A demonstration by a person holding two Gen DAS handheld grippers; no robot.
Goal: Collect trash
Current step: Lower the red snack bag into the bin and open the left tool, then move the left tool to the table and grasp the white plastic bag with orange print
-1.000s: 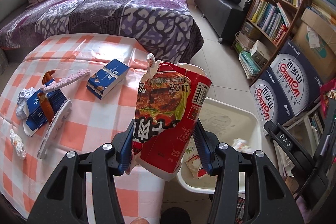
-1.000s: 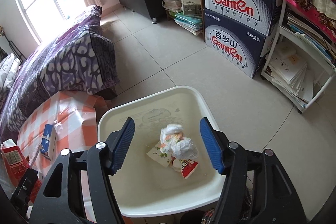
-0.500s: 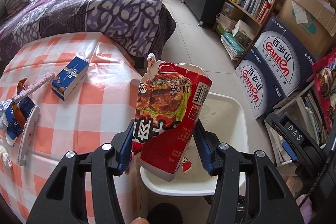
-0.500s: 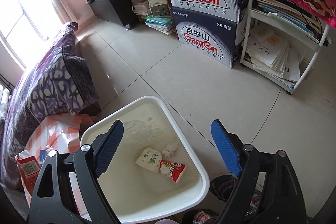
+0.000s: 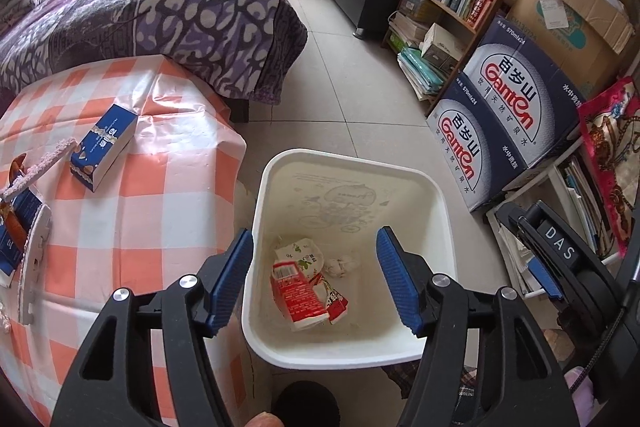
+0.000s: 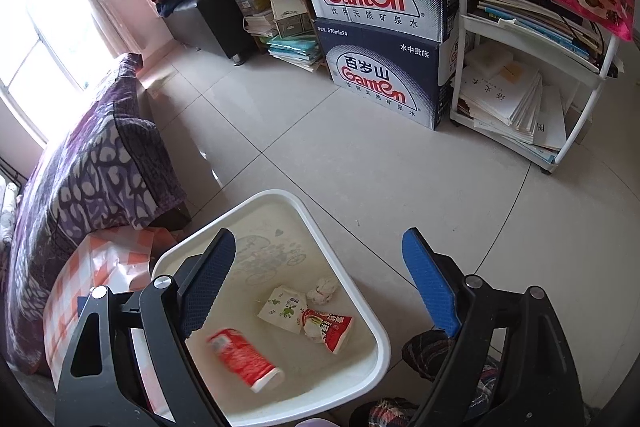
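**Left wrist view: red carton was in the bin, both tools wide and empty**

Left wrist view: your left tool (image 5: 316,277) hung over the white bin (image 5: 436,195), jaws spread wide, nothing between them. The red carton (image 5: 298,293) lay on its side on the bin floor, touching a white printed wrapper (image 5: 301,253) and a small red packet (image 5: 334,301). A crumpled tissue ball (image 5: 340,264) sat just beside them.

The bin stood on the tile floor (image 5: 340,75), just beside the edge of the worktop (image 5: 160,187) with its orange-checked cloth. On the worktop you had a blue box (image 5: 104,147) lying flat near the far side, a pink strip (image 5: 40,167) close to it, and more blue packaging (image 5: 12,239) plus a white foam piece (image 5: 34,263) at the left edge, partly cut off. Whether the pink strip touched the blue packaging, can't tell.

Right wrist view: your right tool (image 6: 320,287) was also wide, empty, above the bin (image 6: 340,267). The red carton (image 6: 244,359) showed blurred, near the bin's front left. The wrapper (image 6: 282,307), red packet (image 6: 332,331) and tissue ball (image 6: 322,290) lay near the middle.

The right tool's body (image 5: 560,259) showed at the right edge of the left view, well apart from the carton.
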